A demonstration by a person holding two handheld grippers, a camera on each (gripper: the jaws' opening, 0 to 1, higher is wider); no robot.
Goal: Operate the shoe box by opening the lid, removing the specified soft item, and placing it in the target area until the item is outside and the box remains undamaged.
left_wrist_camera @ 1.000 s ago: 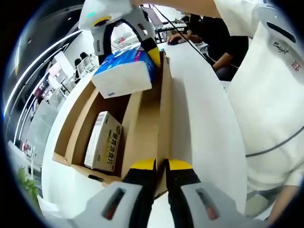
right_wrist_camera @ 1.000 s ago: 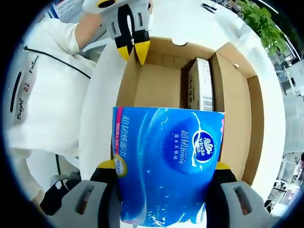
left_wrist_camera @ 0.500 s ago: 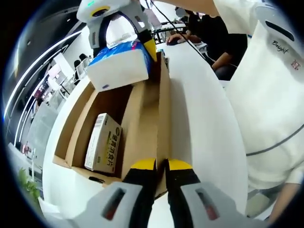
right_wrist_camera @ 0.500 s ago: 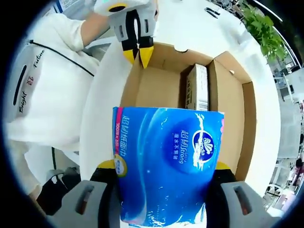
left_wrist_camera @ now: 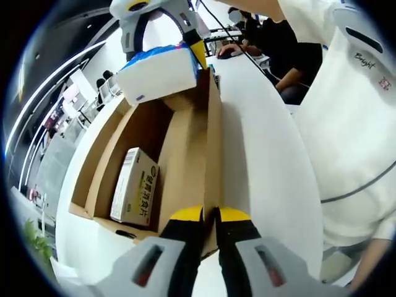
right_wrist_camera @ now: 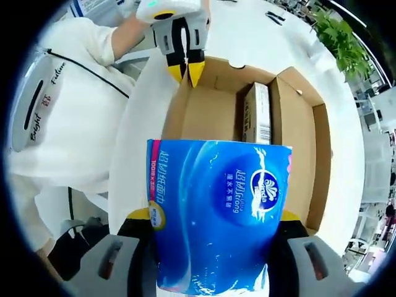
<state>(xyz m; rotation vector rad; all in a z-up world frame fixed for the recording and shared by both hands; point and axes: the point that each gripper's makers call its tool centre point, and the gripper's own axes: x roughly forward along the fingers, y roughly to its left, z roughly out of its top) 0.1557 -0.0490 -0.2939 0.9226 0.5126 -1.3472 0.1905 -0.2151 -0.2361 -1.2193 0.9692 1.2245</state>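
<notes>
Judging progress, I have the lid open and pinched closed in my left claw (left_wrist_camera: 209, 216), the tissue pack (right_wrist_camera: 216, 213) clamped in my right claw (right_wrist_camera: 210, 219) above the shoe box (right_wrist_camera: 204, 114) at 12 o'clock, leaving only placement on the worktop (right_wrist_camera: 247, 31).

A white table (left_wrist_camera: 266, 154) is being occupied by 1 open cardboard box (left_wrist_camera: 185, 161), set along its edge.

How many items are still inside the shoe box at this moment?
1: a small carton lying in the shoe box against one side wall. The tissue pack is lifted above it in the right tongs. Anything beneath the pack could be hidden.
</notes>
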